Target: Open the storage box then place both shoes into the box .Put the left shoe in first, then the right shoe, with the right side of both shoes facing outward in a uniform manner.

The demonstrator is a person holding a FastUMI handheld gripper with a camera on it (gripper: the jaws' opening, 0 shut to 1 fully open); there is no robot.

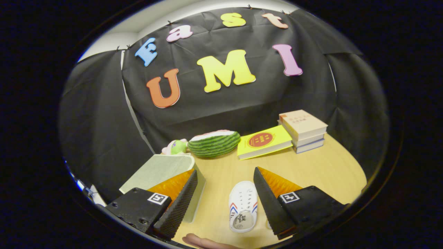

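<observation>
In the gripper view, the white shoe (243, 206) lies flat on the wooden table (322, 169), between the two fingers of the gripper (225, 174) and nearer to the right one. Its toe points away from the camera, and it has red and blue stripes on both sides. The storage box (162, 173) stands at the left, partly behind the left finger; it is pale green, with a flat top, and looks closed. The fingers are spread wide and hold nothing. They hang above the table, tilted down toward it, and their inner faces are ribbed. A part of a hand (204, 242) shows low between the fingers. Beyond the shoe, near the black cloth wall, lie a striped watermelon toy (214, 143), a small green plush toy (176, 147), a yellow book (264, 141) and a stack of books (304, 130).
</observation>
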